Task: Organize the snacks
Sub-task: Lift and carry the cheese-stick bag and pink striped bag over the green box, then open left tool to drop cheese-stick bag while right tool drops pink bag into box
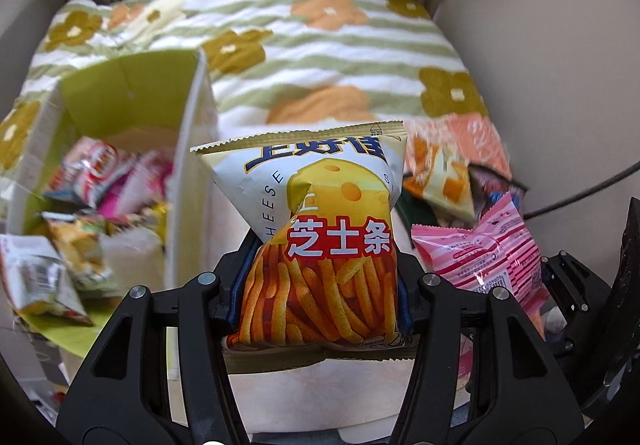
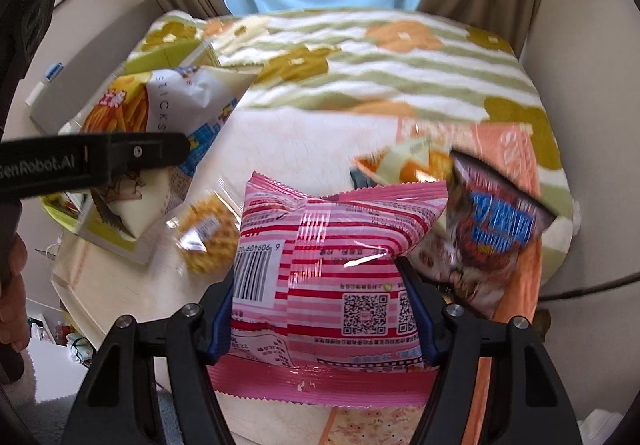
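Left gripper (image 1: 320,265) is clamped on a cheese sticks bag (image 1: 320,241), just right of the green box (image 1: 132,85); right gripper (image 2: 324,297) squeezes a pink striped packet (image 2: 332,265) near the pile.

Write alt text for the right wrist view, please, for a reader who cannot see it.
The right gripper holds a pink striped snack packet, its jaws closed on the packet's sides, above a bed with a flowered striped blanket. At left, the other gripper holds a cheese sticks bag; more snack packets lie at right.
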`<state>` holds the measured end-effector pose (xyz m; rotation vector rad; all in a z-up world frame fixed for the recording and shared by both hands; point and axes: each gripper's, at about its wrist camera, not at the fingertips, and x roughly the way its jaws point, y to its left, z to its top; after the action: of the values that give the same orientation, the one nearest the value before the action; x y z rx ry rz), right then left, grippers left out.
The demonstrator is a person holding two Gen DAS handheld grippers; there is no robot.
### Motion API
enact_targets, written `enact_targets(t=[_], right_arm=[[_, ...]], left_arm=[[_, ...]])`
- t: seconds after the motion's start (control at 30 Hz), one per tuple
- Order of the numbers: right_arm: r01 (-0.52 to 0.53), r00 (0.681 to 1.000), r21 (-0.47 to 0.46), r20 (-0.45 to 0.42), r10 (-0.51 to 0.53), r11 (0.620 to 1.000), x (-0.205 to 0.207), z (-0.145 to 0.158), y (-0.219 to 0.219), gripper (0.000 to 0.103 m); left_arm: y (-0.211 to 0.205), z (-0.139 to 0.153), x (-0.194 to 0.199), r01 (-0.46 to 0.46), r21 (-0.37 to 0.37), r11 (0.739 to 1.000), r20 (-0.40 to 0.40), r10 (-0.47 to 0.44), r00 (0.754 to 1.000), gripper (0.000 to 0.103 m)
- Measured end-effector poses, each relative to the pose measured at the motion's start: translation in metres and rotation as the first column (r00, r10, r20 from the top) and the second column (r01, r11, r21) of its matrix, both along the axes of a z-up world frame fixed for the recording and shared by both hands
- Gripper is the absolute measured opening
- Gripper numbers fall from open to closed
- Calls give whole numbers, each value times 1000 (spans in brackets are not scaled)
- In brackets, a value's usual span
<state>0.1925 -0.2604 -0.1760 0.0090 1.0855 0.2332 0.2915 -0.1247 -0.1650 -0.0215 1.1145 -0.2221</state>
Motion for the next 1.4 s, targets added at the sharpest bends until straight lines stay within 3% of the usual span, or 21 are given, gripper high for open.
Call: enact_targets(t=[0.23, 0.6, 0.83, 1.0, 1.33, 1.4], right_arm=[[-43, 993, 2, 108, 43, 999, 15, 48, 32, 66], [-72, 961, 17, 269, 65, 997, 72, 104, 133, 66], [-65, 957, 51, 287, 48, 997, 114, 103, 201, 66], [-18, 972, 65, 236, 2, 998, 131, 87, 231, 66], [37, 990, 57, 131, -44, 998, 153, 49, 244, 66], [46, 992, 64, 114, -53, 997, 160, 42, 242, 66]], left_arm=[[48, 49, 9, -16, -28, 999, 105, 19, 994, 52], [174, 85, 46, -27, -20, 999, 184, 30, 982, 52], [243, 65, 86, -4, 4, 1000, 136, 4, 991, 52], [272, 33, 119, 12, 9, 1000, 59, -12, 998, 52], [272, -26, 168, 26, -10, 1000, -105, -26, 994, 53], [270, -30, 172, 23, 14, 1000, -115, -21, 993, 62]])
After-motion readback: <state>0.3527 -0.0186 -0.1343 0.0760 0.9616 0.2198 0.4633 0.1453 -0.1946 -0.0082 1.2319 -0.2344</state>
